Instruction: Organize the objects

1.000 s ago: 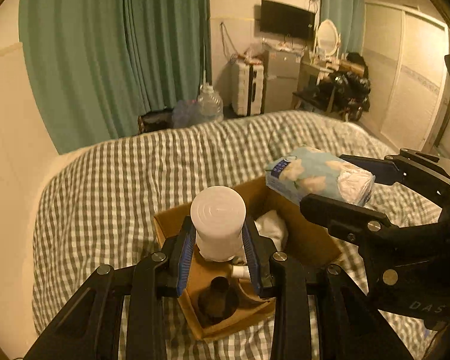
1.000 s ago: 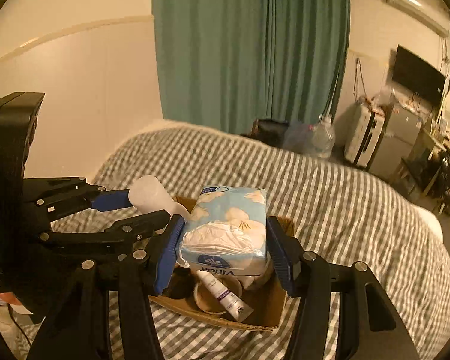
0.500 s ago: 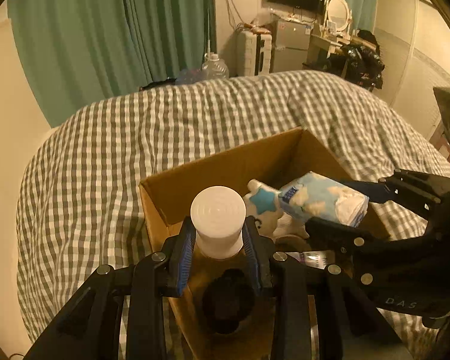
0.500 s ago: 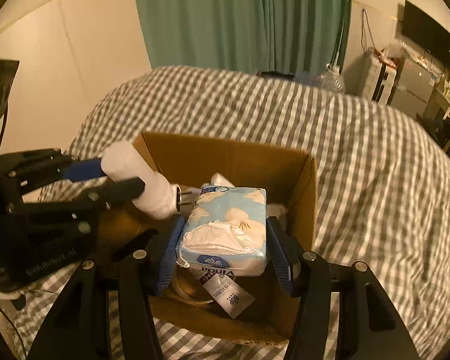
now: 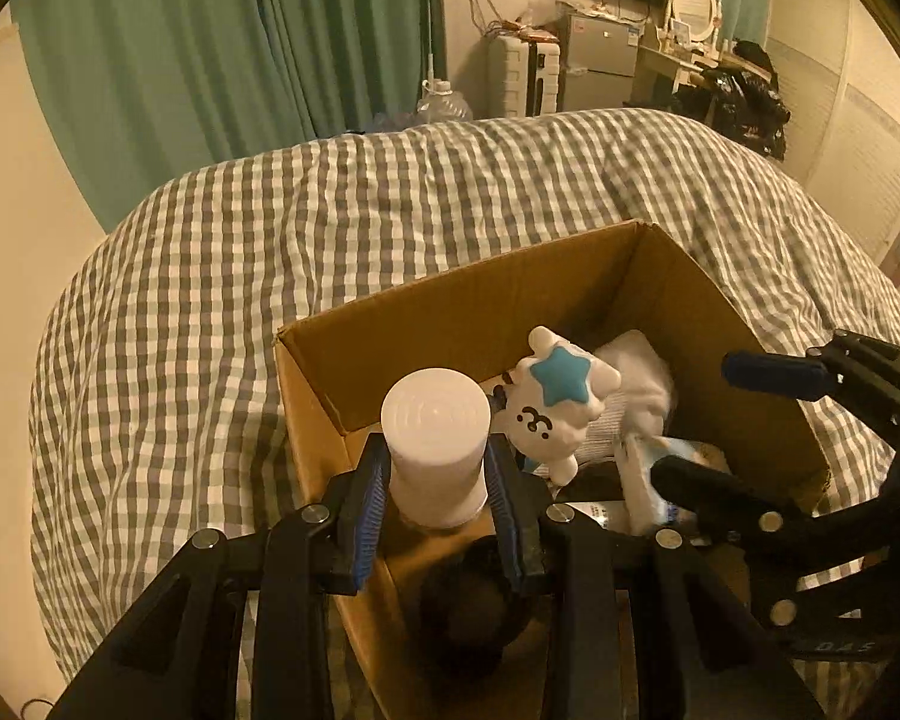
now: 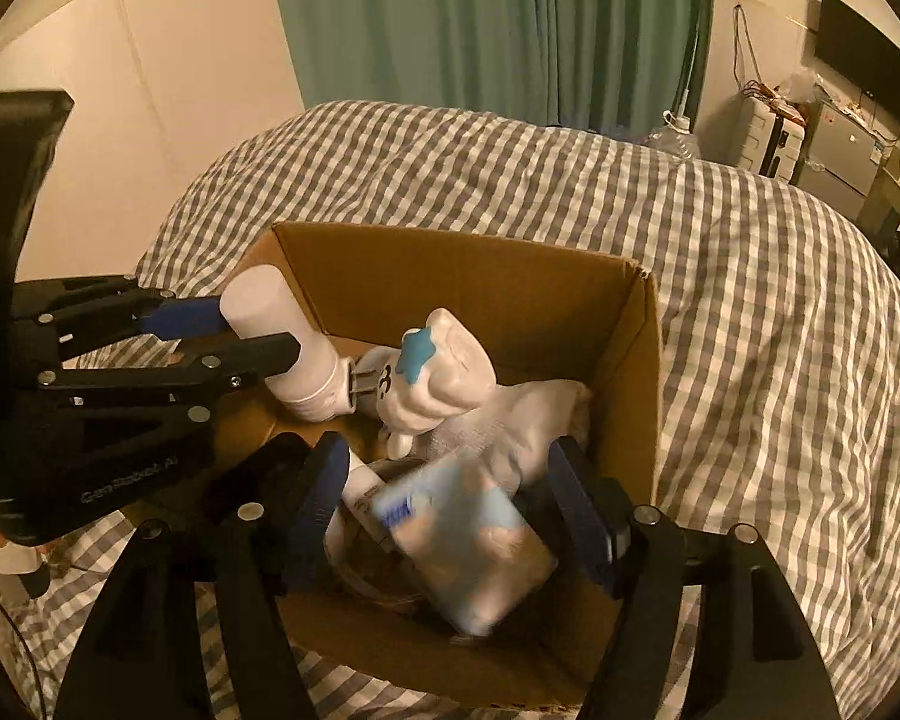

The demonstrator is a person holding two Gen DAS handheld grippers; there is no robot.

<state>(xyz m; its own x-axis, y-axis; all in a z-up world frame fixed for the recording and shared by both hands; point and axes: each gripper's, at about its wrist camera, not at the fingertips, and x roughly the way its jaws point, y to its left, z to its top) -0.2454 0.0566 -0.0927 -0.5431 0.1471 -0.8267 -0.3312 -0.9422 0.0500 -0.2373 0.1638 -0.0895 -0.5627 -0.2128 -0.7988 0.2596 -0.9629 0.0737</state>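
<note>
Your left gripper point(image 5: 435, 480) is clamped on the white cylindrical bottle point(image 5: 437, 450), blue pads pressed to both its sides, over the near-left corner of the cardboard box point(image 5: 462, 306). The box sits on the grey-checked bedspread point(image 5: 210, 276).

Your right gripper point(image 6: 444, 516) has its jaws opening. The blue tissue pack point(image 6: 468, 552) lies between them, tilted and motion-blurred, with a gap showing at each pad; it sits inside the box's near-right part.

Only the left wrist view shows the bottle's flat round end face-on. It shows just a sliver of the tissue pack, behind the right gripper's dark finger point(image 5: 720, 492).

Only the right wrist view shows the bottle from the side, slanting down into the box, its lower end just beside the white plush toy with the blue star point(image 6: 426, 378). It also shows a small white tube point(image 6: 363, 489) beside the pack.

Hard to read: a dark round thing point(image 5: 474, 606) under the left gripper, in shadow. White cloth point(image 6: 534, 420) behind the toy, shape unclear. Box floor mostly hidden by your grippers. A bit of your hand shows at the right wrist view's left edge, cut off.
</note>
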